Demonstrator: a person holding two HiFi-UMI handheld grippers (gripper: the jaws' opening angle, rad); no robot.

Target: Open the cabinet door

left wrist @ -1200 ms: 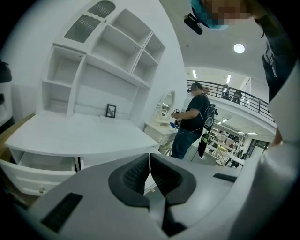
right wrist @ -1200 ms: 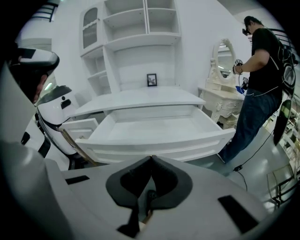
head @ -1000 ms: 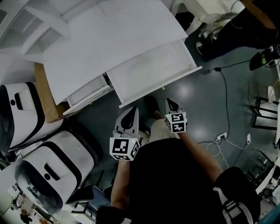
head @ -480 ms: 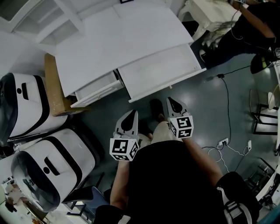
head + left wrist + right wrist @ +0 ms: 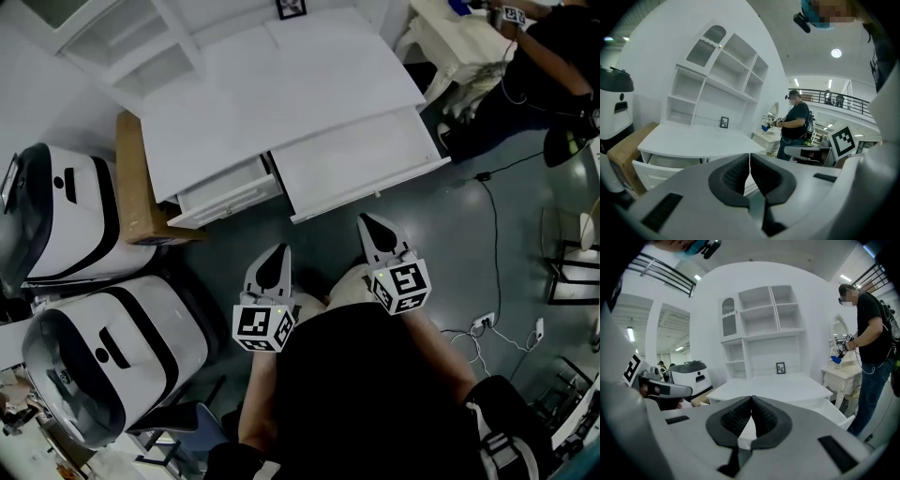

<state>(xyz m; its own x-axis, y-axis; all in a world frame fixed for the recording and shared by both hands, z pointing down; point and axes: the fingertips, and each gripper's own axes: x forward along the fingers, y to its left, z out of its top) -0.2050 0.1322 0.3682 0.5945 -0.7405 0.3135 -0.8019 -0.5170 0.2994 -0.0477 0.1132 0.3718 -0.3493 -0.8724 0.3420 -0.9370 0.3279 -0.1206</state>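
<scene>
The white desk (image 5: 281,84) carries a hutch of open shelves (image 5: 122,42). Its arched cabinet door (image 5: 707,46) sits at the hutch's upper left and is shut; it also shows in the right gripper view as the arched door (image 5: 729,317). Two desk drawers stand pulled out: a small drawer (image 5: 230,192) and a wide drawer (image 5: 361,159). My left gripper (image 5: 275,253) and right gripper (image 5: 364,220) hang over the floor in front of the drawers, apart from the desk. The left gripper (image 5: 750,158) and the right gripper (image 5: 751,400) are both shut with nothing between the pads.
Two white-and-black machines (image 5: 66,220) (image 5: 103,352) and a cardboard box (image 5: 136,183) stand left of the desk. A cable (image 5: 487,234) lies on the floor at right. A person (image 5: 869,333) stands by a small white table (image 5: 841,376). A small picture frame (image 5: 292,8) stands on the desk.
In the head view the desk has slid toward the top right. The right gripper has risen and drifted right; the left has shifted slightly. Both stayed shut.
</scene>
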